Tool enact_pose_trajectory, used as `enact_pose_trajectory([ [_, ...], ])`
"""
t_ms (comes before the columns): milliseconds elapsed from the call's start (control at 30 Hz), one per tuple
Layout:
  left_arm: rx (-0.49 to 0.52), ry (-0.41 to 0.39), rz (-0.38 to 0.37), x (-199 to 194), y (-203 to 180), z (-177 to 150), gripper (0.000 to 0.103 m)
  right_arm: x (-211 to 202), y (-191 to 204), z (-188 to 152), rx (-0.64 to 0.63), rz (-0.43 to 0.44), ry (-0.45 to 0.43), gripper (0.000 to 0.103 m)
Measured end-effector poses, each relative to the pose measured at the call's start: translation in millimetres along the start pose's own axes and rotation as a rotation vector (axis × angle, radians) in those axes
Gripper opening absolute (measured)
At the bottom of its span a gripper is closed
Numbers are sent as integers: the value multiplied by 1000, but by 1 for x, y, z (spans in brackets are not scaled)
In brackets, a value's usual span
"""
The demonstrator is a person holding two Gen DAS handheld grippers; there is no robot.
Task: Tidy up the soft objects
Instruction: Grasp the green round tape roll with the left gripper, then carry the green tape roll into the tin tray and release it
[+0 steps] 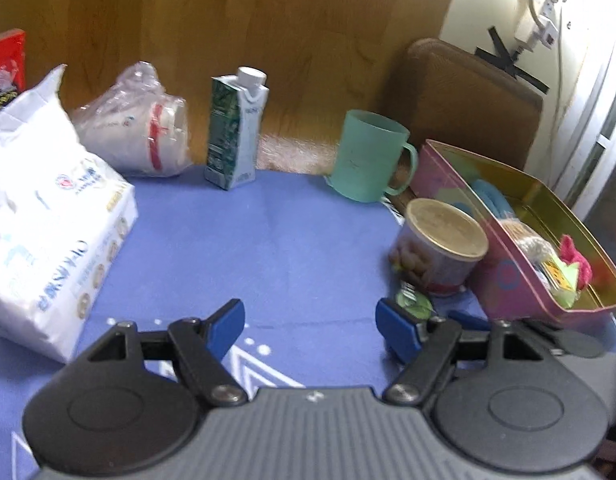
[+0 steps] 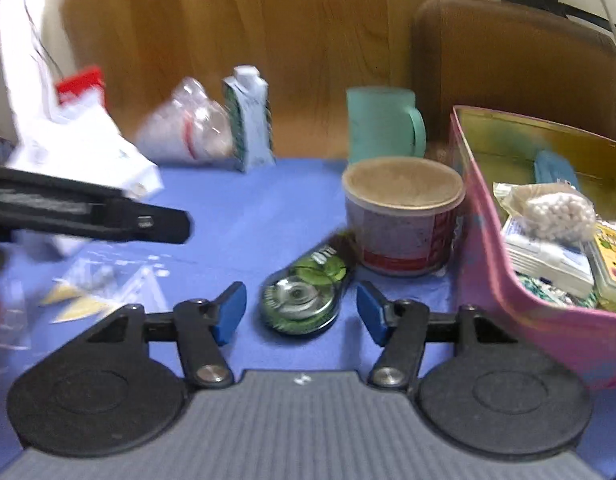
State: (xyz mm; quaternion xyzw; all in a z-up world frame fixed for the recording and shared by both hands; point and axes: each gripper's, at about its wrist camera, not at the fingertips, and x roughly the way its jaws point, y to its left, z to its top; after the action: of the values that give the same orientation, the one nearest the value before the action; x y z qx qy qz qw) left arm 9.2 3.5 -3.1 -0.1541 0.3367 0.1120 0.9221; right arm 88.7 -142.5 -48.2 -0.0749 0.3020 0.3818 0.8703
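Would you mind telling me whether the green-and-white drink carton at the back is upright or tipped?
Upright: the green-and-white drink carton stands on its base on the blue cloth, white cap on top.

One white tissue pack (image 1: 47,236), one bagged cup stack (image 1: 139,128), one carton (image 1: 235,128), one green mug (image 1: 370,156), one round can (image 1: 440,248), one pink tin (image 1: 504,264), one green tape dispenser (image 2: 303,292)
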Motion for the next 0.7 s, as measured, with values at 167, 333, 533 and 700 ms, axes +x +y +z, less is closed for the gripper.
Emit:
enact_pose_trajectory([
  [167, 20, 68, -83, 11, -12, -8, 76, -9, 4, -15, -21, 33, 2, 51],
  [333, 7, 131, -118, 21, -27, -24, 78, -26, 11, -31, 3, 129, -30, 52],
  [533, -4, 151, -176, 14, -45, -20, 43, -36, 13, -34, 50, 195, -62, 52],
  [700, 101, 80, -208, -2, -93, 4, 43, -64, -4, -27, 77, 160, -163, 52],
])
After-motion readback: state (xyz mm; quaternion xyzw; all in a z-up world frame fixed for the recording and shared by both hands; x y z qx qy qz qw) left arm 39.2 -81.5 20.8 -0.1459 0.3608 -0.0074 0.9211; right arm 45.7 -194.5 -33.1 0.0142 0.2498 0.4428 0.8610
